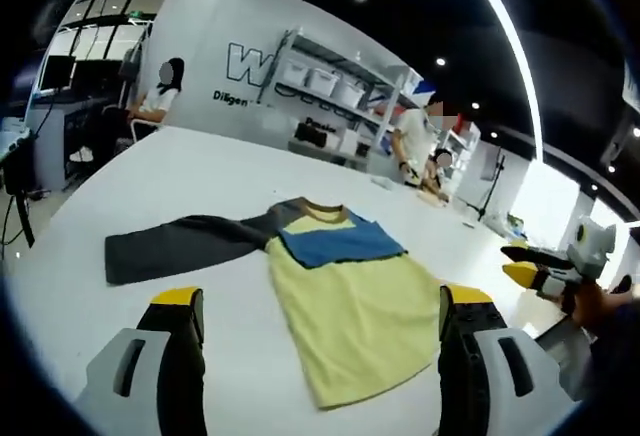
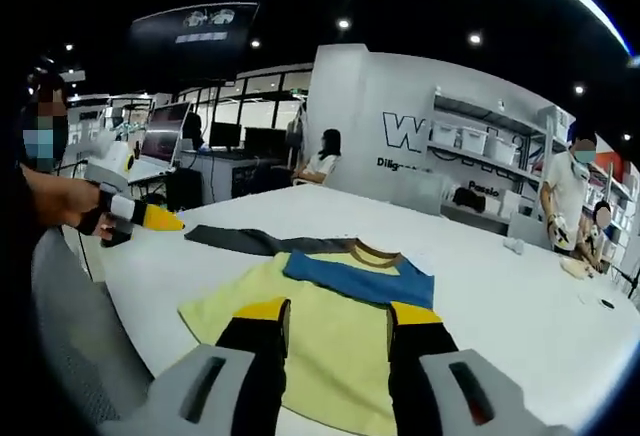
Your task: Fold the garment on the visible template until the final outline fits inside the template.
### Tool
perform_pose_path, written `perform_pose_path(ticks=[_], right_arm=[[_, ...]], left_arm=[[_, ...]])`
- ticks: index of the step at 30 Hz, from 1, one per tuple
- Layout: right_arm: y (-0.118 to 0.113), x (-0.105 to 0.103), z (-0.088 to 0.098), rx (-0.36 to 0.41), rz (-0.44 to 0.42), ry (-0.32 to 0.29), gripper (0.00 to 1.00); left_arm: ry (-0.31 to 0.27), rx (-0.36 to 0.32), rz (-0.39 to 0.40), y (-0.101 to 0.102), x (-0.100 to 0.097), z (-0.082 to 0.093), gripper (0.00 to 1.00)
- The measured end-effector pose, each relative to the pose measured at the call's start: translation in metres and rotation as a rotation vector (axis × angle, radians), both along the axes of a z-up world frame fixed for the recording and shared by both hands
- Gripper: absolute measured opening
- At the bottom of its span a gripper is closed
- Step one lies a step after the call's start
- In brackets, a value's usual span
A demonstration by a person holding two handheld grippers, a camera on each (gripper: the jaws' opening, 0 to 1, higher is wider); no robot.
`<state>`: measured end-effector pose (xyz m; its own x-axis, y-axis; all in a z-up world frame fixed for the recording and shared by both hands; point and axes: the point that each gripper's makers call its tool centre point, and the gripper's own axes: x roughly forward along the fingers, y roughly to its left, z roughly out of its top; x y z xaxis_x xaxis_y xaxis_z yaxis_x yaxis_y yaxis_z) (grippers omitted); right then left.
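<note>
Shelving [image 1: 335,81] with bins, people (seated, standing).

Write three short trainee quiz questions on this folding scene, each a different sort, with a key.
1. True or false: the dark grey sleeve lies stretched flat on the white table.
2. Which colour covers the garment just below its collar? A red, B blue, C white.
3. Fill in: the left gripper and the right gripper are both ____, holding nothing.

Key: 1 true; 2 B; 3 open.
</note>
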<state>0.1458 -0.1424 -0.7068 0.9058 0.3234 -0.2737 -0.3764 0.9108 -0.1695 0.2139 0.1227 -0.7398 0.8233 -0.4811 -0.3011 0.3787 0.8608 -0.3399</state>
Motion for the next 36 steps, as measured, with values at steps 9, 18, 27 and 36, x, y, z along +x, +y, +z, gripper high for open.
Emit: perform_pose_path(ticks=[9, 18, 27, 36], right_arm=[[0.000, 0.002, 0.000, 0.008, 0.000, -0.001, 0.33], [-0.001, 0.002, -0.002, 0.009, -0.002, 0.010, 0.33], [-0.001, 0.002, -0.004, 0.003, -0.004, 0.021, 0.32], [-0.002, 0.002, -0.005, -0.001, -0.006, 0.021, 0.29]], left_arm=[[0.005, 0.065, 0.163, 0.078, 0.047, -0.013, 0.88], [0.087, 0.092, 0.251, 0.125, 0.072, -0.054, 0.83], [0.101, 0.073, 0.304, 0.141, 0.094, -0.065, 0.73], [0.133, 0.101, 0.336, 0.148, 0.106, -0.081, 0.54]])
